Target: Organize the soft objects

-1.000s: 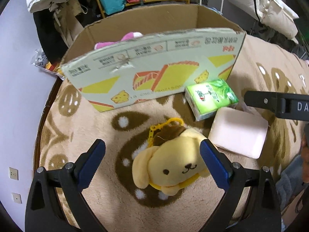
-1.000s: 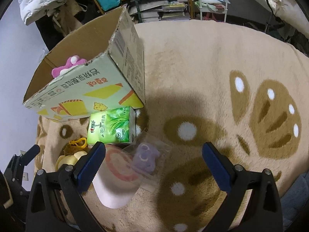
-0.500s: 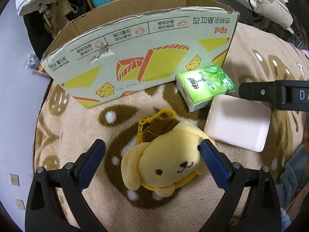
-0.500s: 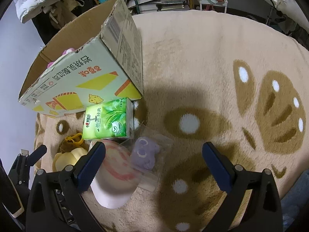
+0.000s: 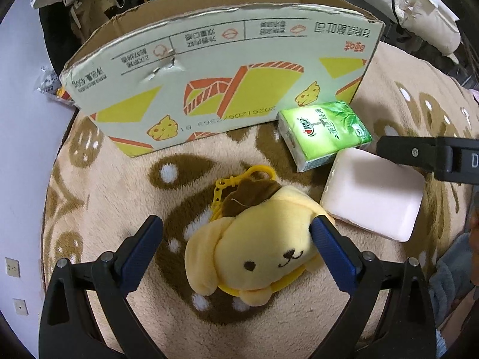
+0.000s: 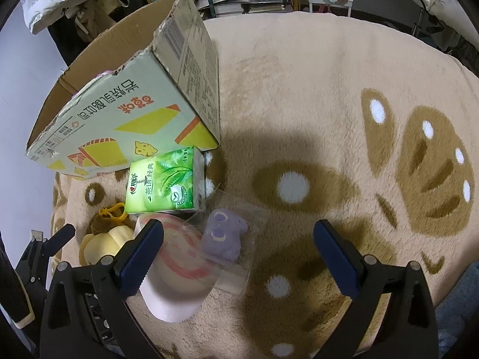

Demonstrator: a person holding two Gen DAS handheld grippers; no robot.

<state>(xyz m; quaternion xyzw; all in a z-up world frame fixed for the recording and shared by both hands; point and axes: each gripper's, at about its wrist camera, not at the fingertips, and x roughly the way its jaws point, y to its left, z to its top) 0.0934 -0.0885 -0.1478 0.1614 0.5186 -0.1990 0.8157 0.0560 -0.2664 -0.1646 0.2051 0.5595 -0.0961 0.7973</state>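
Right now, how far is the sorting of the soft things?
Done: a pink plush shows inside the cardboard box. In hand: the open left claw straddles the yellow dog plush, ungripped. Left: green tissue pack, pink pad, bagged purple toy.

The left wrist view looks down and forward from close above the rug (image 5: 98,203), with the cardboard box (image 5: 227,89) filling the upper frame. The right wrist view sits a little higher and further right, facing the same way, the box (image 6: 119,125) in its upper left. Both share the box, the green tissue pack (image 5: 323,133) (image 6: 166,184), the yellow plush dog (image 5: 257,239) (image 6: 104,242) and the pink pad (image 5: 374,197) (image 6: 176,272).
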